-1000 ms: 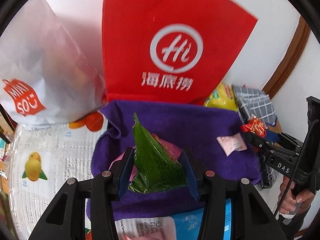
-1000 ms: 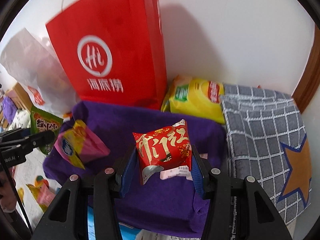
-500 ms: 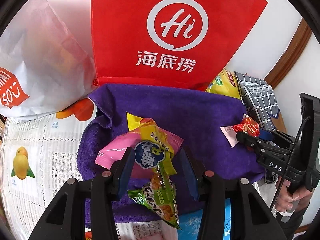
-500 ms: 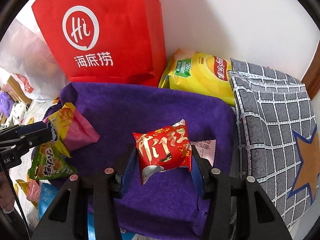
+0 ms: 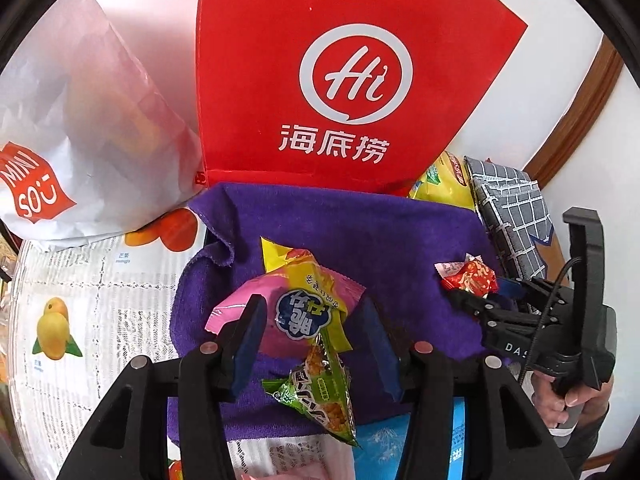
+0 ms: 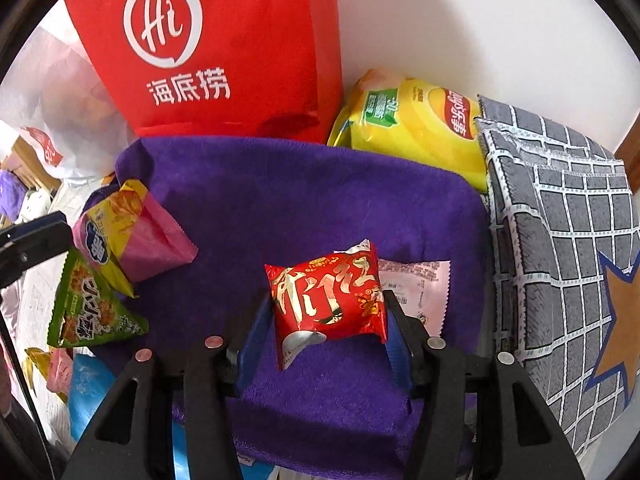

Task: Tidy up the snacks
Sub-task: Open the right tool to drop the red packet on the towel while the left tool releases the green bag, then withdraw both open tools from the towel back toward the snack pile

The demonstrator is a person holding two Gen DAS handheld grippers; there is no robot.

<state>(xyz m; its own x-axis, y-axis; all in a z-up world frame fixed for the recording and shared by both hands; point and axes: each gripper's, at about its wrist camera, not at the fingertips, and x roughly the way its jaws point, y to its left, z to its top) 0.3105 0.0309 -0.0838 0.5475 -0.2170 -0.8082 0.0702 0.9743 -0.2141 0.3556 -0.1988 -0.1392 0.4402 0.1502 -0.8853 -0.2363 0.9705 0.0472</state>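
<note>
My left gripper (image 5: 312, 320) is open over the purple towel (image 5: 360, 224). A green triangular snack packet (image 5: 320, 396) lies on the towel's near edge below the jaws, beside a pink and yellow packet (image 5: 296, 300). Both packets show in the right wrist view, the green one (image 6: 88, 312) and the pink one (image 6: 136, 228). My right gripper (image 6: 324, 308) is shut on a red snack packet (image 6: 328, 300) just above the towel (image 6: 300, 200), over a pale pink sachet (image 6: 416, 284). The red packet also shows in the left wrist view (image 5: 468, 276).
A red paper bag (image 5: 340, 72) stands behind the towel against the wall. A white Miniso bag (image 5: 72, 128) is at the left. A yellow chip bag (image 6: 412, 128) and a grey checked cloth (image 6: 560, 240) lie to the right. Printed fruit paper (image 5: 80, 300) covers the table.
My left gripper has let go of the green packet, which dropped onto the towel's near edge. Both grippers moved closer to the towel. The right gripper still holds the red packet.
</note>
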